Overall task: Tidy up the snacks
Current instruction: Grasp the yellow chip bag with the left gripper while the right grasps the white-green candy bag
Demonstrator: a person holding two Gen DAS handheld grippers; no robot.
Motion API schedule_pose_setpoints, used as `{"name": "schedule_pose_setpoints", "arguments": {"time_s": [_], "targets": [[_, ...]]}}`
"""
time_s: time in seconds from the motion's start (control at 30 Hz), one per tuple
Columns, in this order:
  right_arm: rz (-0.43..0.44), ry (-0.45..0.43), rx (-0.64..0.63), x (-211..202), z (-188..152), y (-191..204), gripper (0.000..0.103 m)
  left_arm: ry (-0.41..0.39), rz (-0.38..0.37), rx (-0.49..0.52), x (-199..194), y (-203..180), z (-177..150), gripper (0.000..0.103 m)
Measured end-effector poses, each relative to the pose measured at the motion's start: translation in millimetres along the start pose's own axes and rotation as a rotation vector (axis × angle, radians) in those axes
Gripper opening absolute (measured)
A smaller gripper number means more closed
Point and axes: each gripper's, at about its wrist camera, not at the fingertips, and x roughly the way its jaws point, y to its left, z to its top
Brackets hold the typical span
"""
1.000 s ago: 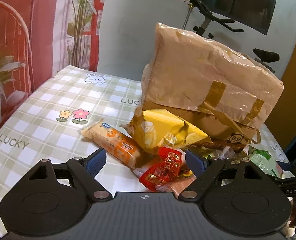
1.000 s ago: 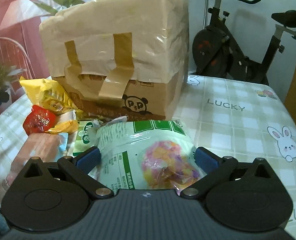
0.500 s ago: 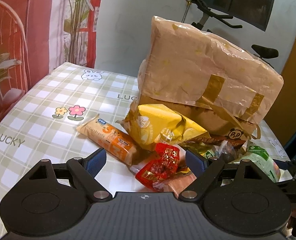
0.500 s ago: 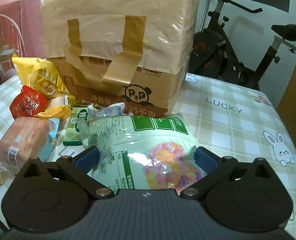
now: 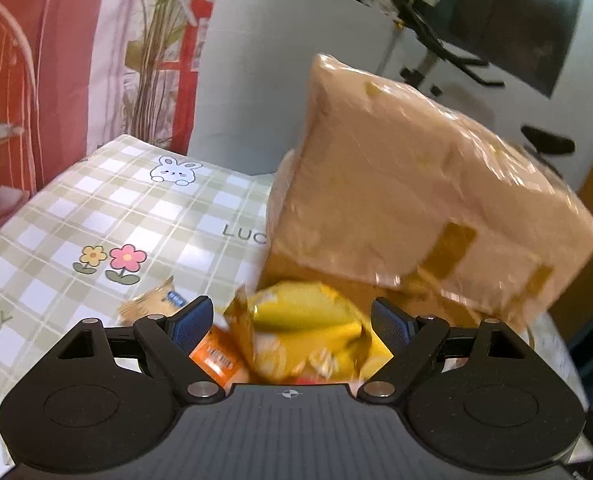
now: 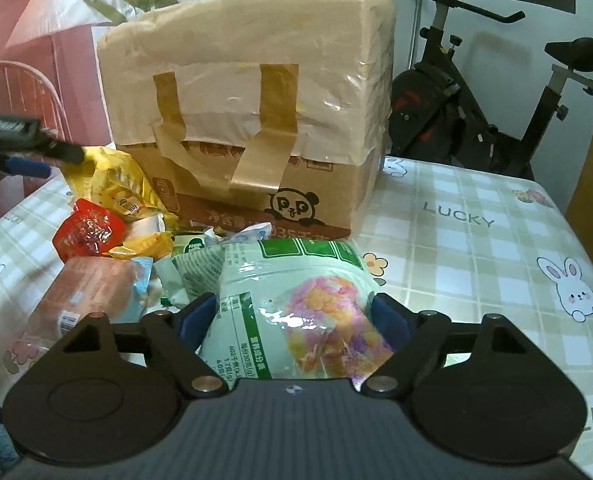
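The right tool (image 6: 294, 316) has just been closing, its pads now against the sides of a green snack bag (image 6: 296, 312) lying on the tabletop (image 6: 476, 248); the left tool (image 5: 292, 320) stands wide around a yellow chip bag (image 5: 308, 332); behind both rises a taped cardboard box (image 6: 252, 120).

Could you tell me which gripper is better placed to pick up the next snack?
The right gripper: its closing fingers already hug the green bag. The left gripper only straddles the yellow bag, fingers apart.
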Motion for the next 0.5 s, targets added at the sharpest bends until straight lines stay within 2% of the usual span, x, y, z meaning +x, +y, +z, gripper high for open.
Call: {"name": "schedule_pose_setpoints", "arguments": {"time_s": [0.17, 0.23, 0.27, 0.3, 0.37, 0.4, 0.5], "targets": [[0.006, -0.006, 0.013, 0, -1, -2, 0.085, 0.048, 0.001, -0.018, 22, -2, -4, 0.084], [0.007, -0.008, 0.011, 0, -1, -1, 0.085, 0.041, -0.026, -0.042, 22, 2, -5, 0.071], [0.007, -0.009, 0.012, 0, -2, -1, 0.085, 0.03, -0.031, -0.038, 19, 2, -6, 0.069], [0.009, -0.011, 0.016, 1, -3, -2, 0.085, 0.023, -0.03, -0.024, 16, 1, -6, 0.06], [0.01, -0.012, 0.018, 0, -3, -2, 0.085, 0.006, -0.029, 0.009, 6, -2, -5, 0.054], [0.011, -0.012, 0.019, 0, -2, -2, 0.085, -0.007, -0.029, 0.024, 0, -4, -5, 0.045], [0.004, -0.013, 0.027, -2, -2, -3, 0.085, -0.029, -0.06, 0.057, -17, -5, -3, 0.045]]}}
